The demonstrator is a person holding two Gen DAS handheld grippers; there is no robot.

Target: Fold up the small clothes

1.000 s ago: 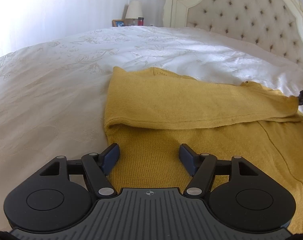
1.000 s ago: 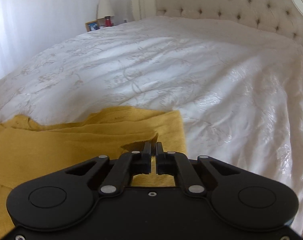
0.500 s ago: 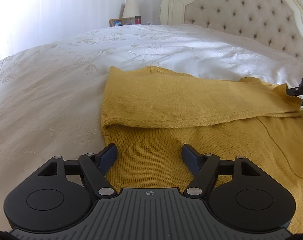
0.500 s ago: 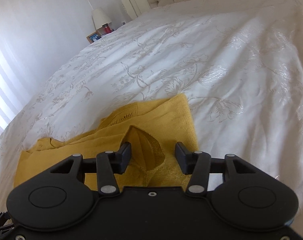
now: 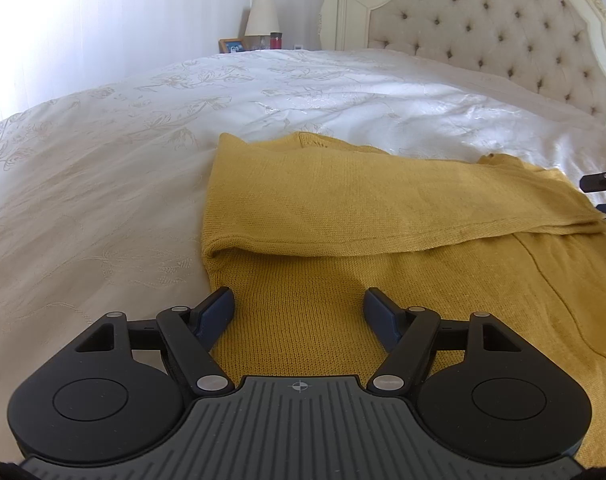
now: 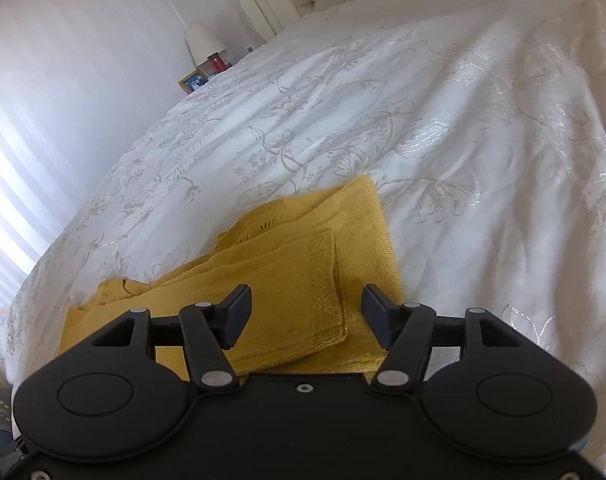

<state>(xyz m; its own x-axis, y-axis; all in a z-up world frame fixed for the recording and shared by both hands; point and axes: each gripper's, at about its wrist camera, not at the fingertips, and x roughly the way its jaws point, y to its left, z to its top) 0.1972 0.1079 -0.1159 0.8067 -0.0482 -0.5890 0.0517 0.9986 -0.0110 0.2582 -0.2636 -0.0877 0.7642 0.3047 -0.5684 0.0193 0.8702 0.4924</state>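
A mustard-yellow knit garment (image 5: 343,216) lies flat on the white bedspread (image 5: 103,200), with a long strip folded across its upper part. My left gripper (image 5: 299,312) hovers open over the garment's near left part, nothing between its fingers. In the right wrist view the same yellow garment (image 6: 303,280) shows its right end, a folded sleeve cuff lying flat on top. My right gripper (image 6: 305,306) is above that cuff with its jaws opening; the cloth lies below them and no pad touches it. The right gripper's fingertips (image 5: 601,182) peek in at the left wrist view's right edge.
A tufted cream headboard (image 5: 503,28) stands at the far end of the bed. A bedside table at the back left holds a lamp (image 5: 261,20), a picture frame (image 5: 231,45) and a red cup (image 5: 275,40). White embroidered bedspread (image 6: 463,120) surrounds the garment.
My right gripper went from shut on the garment's edge to open, and the cuff now lies flat on the garment. Its view rolled. The left gripper stayed in place.
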